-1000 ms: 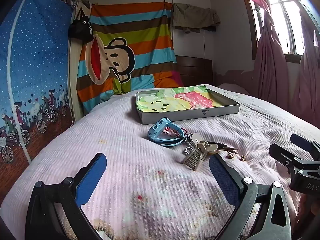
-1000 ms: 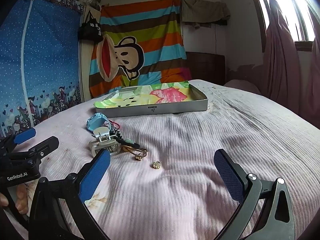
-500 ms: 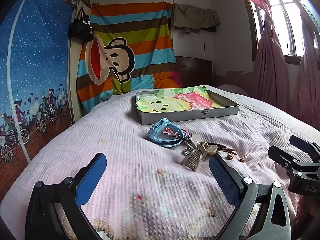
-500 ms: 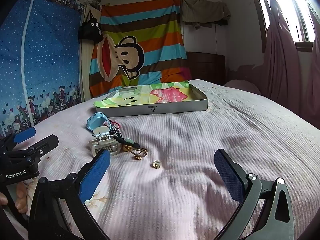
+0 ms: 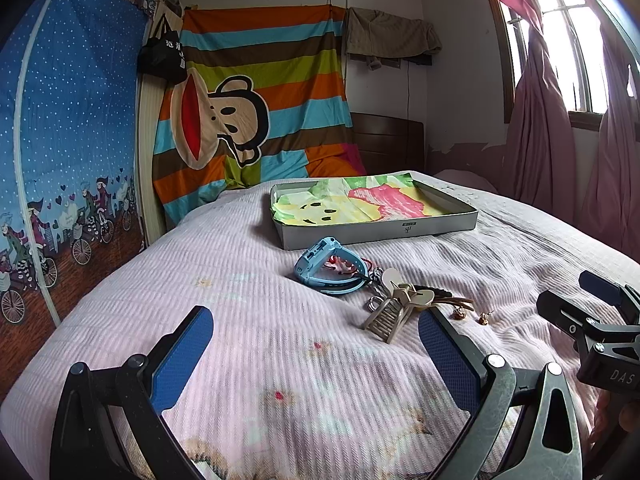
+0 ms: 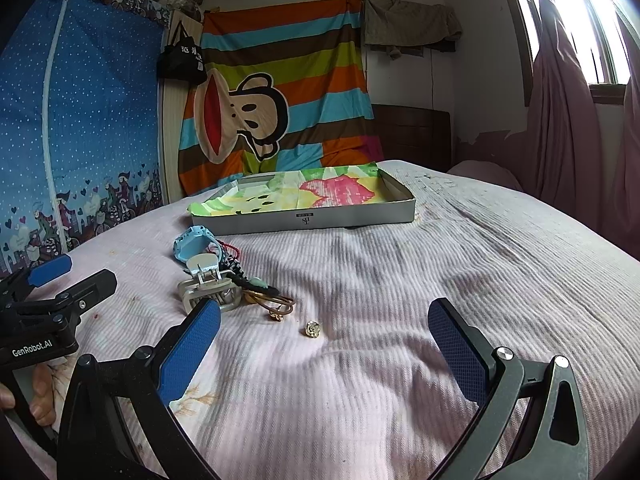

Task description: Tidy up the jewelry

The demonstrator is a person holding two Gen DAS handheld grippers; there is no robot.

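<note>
A small heap of jewelry lies on the pink bedspread: a light blue watch (image 5: 326, 266) (image 6: 196, 246), a beige hair claw clip (image 5: 394, 310) (image 6: 208, 284), a gold bangle (image 6: 276, 300) and two small gold earrings (image 6: 313, 329) (image 5: 483, 318). Behind it stands a shallow grey tray (image 5: 380, 236) (image 6: 312, 222) lined with colourful cloth. My left gripper (image 5: 312, 354) is open and empty, hovering before the heap. My right gripper (image 6: 324, 346) is open and empty, just before the loose earring. Each gripper shows in the other's view (image 5: 596, 320) (image 6: 44, 292).
The bed runs to a blue fabric wardrobe (image 5: 60, 140) on the left and a striped monkey blanket (image 5: 248, 112) at the back. Pink curtains (image 5: 560, 128) and a window are on the right. A pillow (image 6: 484, 174) lies at the far right.
</note>
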